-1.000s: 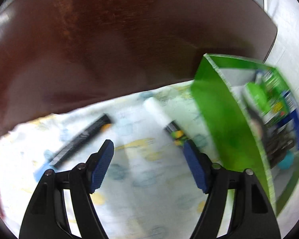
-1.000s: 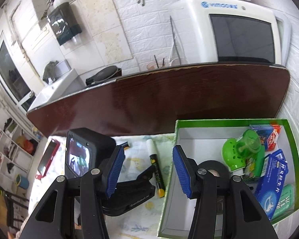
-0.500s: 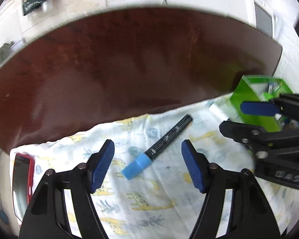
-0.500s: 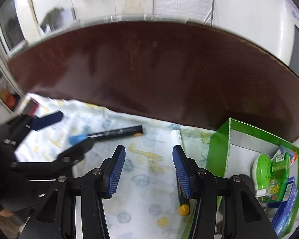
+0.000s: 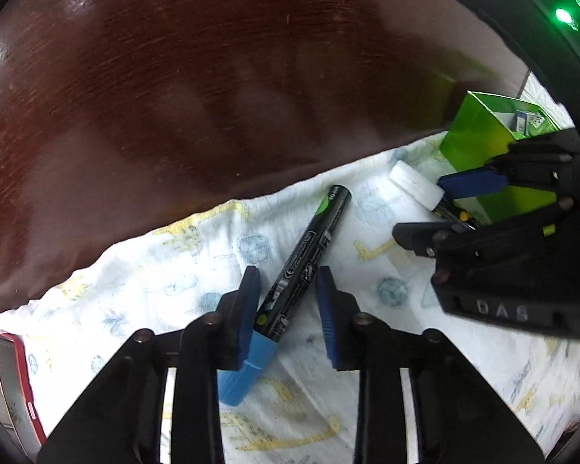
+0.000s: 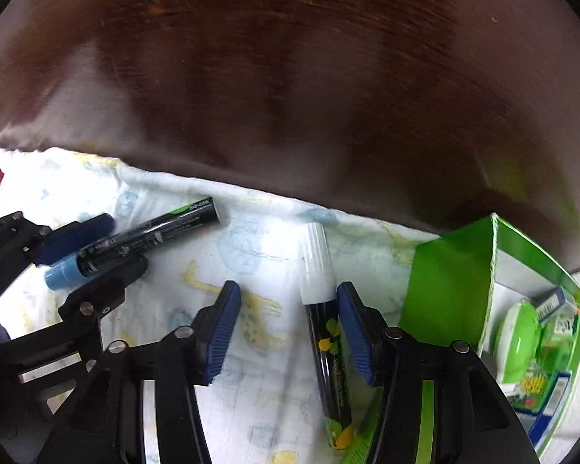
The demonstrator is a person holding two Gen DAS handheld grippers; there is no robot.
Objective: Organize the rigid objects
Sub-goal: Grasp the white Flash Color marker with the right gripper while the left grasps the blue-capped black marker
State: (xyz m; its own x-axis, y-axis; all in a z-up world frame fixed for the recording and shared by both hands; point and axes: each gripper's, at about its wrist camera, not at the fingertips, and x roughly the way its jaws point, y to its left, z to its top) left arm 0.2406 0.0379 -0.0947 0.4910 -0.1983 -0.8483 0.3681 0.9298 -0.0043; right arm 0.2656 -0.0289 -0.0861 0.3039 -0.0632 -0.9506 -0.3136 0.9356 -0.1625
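Left gripper [image 5: 288,311] had just been closing around the blue-capped marker [image 5: 297,270]. Its jaws straddled the barrel just above the cap. The left pad [image 5: 247,309] sat against the marker. The right pad [image 5: 326,309] showed a sliver of cloth between it and the barrel, so no pinch yet.

Right gripper [image 6: 286,332] had also just been closing, with the white-capped marker [image 6: 321,309] between its jaws. The right pad [image 6: 353,332] touched or nearly touched the barrel; the left pad [image 6: 222,332] was well clear. Still spread, nothing clamped.

Positions relative to the green box [image 6: 452,282]: the white-capped marker lay just beside its near wall, roughly parallel to it. The blue-capped marker lay further out on the printed cloth [image 6: 259,239], well apart from the box. The box already held several packets and a green container.

Risks, my read:
- One-sided contact on both markers. A round barrel would probably roll or skid on soft cloth as the far pad came in, giving a skewed or missed grip.
- The left grip was close to the cap end, so the long barrel could droop or pivot on lift.
- The right outer finger was tight to the box wall and could snag or shove the box.
- The grippers were close to each other and could clash if both lifted towards the box.
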